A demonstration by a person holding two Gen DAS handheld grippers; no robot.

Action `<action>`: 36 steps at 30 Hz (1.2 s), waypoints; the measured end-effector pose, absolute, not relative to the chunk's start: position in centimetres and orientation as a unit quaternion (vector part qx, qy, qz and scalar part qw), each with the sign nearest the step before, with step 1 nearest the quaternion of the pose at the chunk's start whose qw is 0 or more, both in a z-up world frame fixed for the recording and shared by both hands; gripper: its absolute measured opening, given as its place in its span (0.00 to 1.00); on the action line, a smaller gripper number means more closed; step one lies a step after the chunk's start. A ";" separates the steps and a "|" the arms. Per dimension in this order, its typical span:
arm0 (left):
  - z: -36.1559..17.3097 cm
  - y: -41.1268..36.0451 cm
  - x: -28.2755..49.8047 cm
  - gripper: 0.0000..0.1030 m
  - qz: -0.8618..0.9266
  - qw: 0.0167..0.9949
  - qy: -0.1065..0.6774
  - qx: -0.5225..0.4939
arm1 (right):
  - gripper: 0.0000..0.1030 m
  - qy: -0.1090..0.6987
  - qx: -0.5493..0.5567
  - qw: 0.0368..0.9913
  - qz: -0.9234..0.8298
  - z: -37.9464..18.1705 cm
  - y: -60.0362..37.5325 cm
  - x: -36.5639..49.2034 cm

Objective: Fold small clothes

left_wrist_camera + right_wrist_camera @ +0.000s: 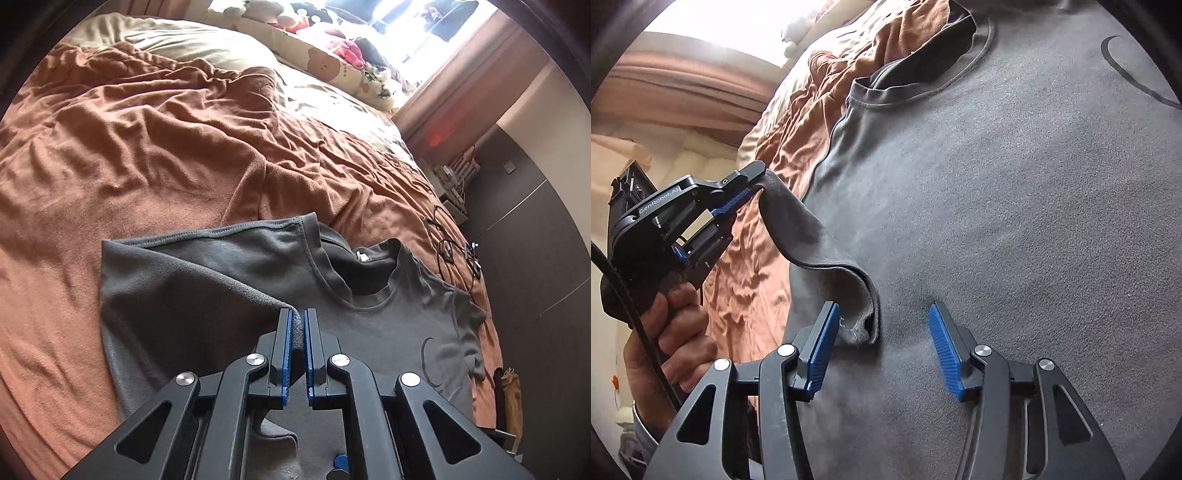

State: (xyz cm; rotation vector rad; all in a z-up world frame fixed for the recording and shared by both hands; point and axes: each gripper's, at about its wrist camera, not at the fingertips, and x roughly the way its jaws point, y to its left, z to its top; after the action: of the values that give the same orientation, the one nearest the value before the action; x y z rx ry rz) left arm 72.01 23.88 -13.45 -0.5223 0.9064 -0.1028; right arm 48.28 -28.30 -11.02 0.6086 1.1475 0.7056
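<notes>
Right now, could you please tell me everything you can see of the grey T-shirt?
The T-shirt is grey, soft and slightly fuzzy, with a ribbed round collar and a dark curved print on the chest. It lies front up on the rumpled orange blanket, one side folded over the body. The left gripper pinches that folded edge and lifts it. The right gripper stands open over the cloth, gripping nothing.

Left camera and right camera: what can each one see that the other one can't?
Only the left wrist view shows the cables lying on the bed, the plush toys by the window, and the shirt's right sleeve.

Only the right wrist view shows the hand holding the left gripper, and the right gripper with its jaws apart, nothing pressed between them.

Both show the grey shirt, its collar, the orange blanket, and the left gripper pinching a raised shirt fold.
</notes>
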 end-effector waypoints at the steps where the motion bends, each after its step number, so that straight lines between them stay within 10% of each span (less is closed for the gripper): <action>1: -13.4 23.9 71.9 0.18 -0.050 0.864 0.435 -0.248 | 0.47 0.522 0.279 0.739 0.323 -11.1 -28.3 48.3; 7: -13.1 26.6 69.8 0.51 -0.039 0.865 0.425 -0.265 | 0.47 0.517 0.281 0.741 0.324 -11.7 -28.2 48.1; 31: -18.1 30.8 57.4 0.51 -0.011 0.838 0.482 -0.254 | 0.47 0.527 0.248 0.733 0.352 -11.4 -25.4 47.5; 36: -18.3 29.2 56.4 0.51 -0.016 0.844 0.494 -0.210 | 0.29 0.526 0.236 0.740 0.347 -11.4 -24.7 47.6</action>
State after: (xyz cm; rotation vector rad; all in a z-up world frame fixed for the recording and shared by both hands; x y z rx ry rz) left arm 56.39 29.17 -18.35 -0.4438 1.0420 -0.0344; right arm 47.56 -24.65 -11.42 0.5176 1.1546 0.7609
